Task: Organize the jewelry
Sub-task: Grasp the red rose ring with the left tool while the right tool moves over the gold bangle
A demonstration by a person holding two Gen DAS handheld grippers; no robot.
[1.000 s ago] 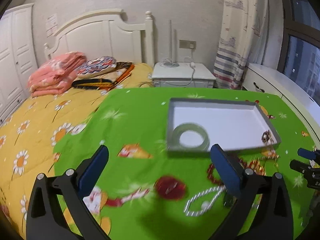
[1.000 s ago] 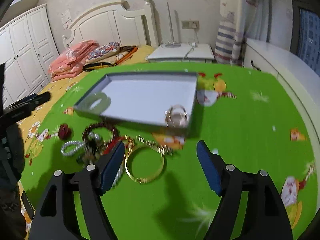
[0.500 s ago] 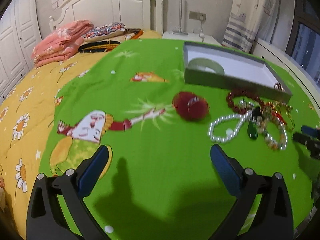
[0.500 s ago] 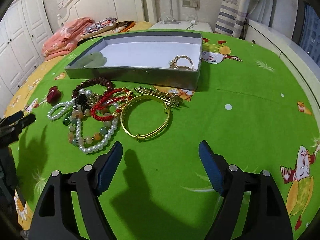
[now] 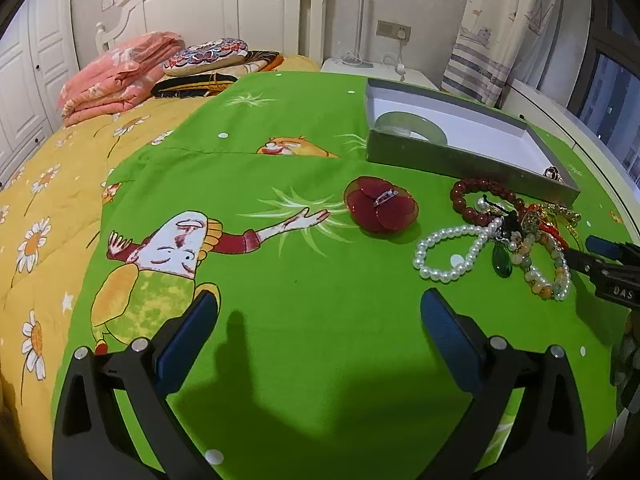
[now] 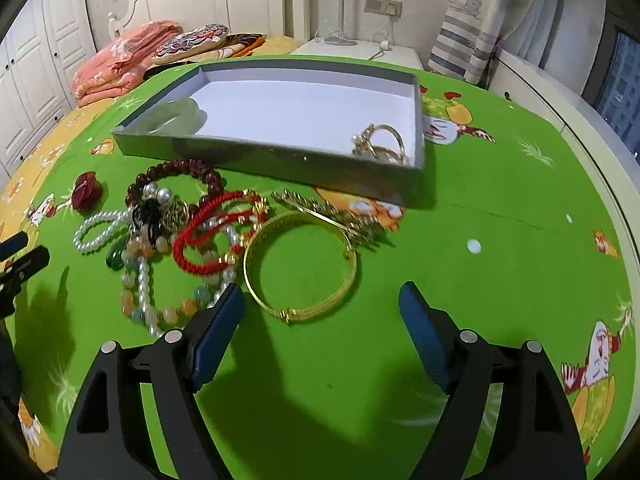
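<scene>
A grey tray (image 6: pixel 256 152) with a white floor holds a pale jade bangle (image 5: pixel 408 122) at its left end and gold rings (image 6: pixel 380 144) at its right end. In front of it lies a pile: gold bangle (image 6: pixel 300 264), red cord bracelet (image 6: pixel 208 236), dark red bead bracelet (image 5: pixel 484 200), pearl strand (image 5: pixel 448 252), pastel bead bracelet (image 6: pixel 160 296), gold hairpin (image 6: pixel 332 216). A red flower ornament (image 5: pixel 380 208) lies left of the pile. My left gripper (image 5: pixel 316 336) is open and empty, short of the ornament. My right gripper (image 6: pixel 320 320) is open and empty, just before the gold bangle.
The green cartoon cloth (image 5: pixel 256 264) covers a table beside a bed with a yellow daisy quilt (image 5: pixel 48 184) and folded pink blankets (image 5: pixel 116 76). A white nightstand (image 6: pixel 360 50) and a striped curtain (image 5: pixel 496 32) stand behind. The right gripper's tip (image 5: pixel 608 260) shows at the left view's right edge.
Both grippers have dropped lower and drawn back toward the table's near edge, so the jewelry and tray now lie farther ahead. Nothing was picked up; both stay open.
</scene>
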